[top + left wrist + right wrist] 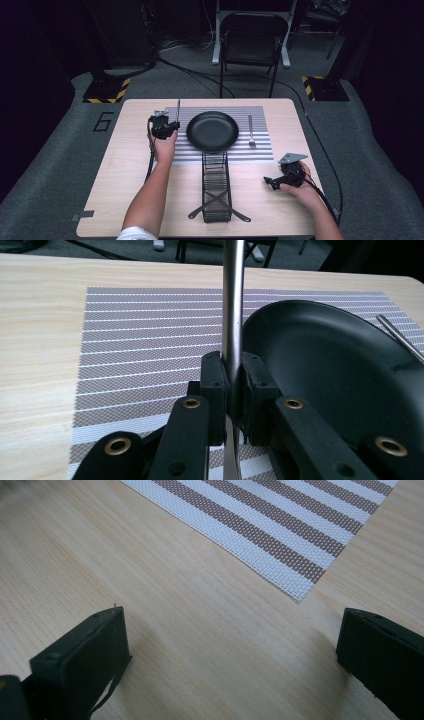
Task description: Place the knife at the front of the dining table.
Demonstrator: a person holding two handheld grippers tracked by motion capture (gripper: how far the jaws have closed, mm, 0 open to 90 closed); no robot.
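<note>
Beside the black pan (212, 131) we see our left gripper (232, 390) clamped on an upright metal utensil (233, 305); our right gripper (230, 650) hangs wide apart over bare table (200, 630)

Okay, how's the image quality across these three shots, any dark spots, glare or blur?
High view: table evenly lit, surroundings fall to near black. Left gripper view: the clamped metal utensil looks soft, black plate carries a faint sheen. Right gripper view: placemat weave sharp, top-left corner blurred.
</note>
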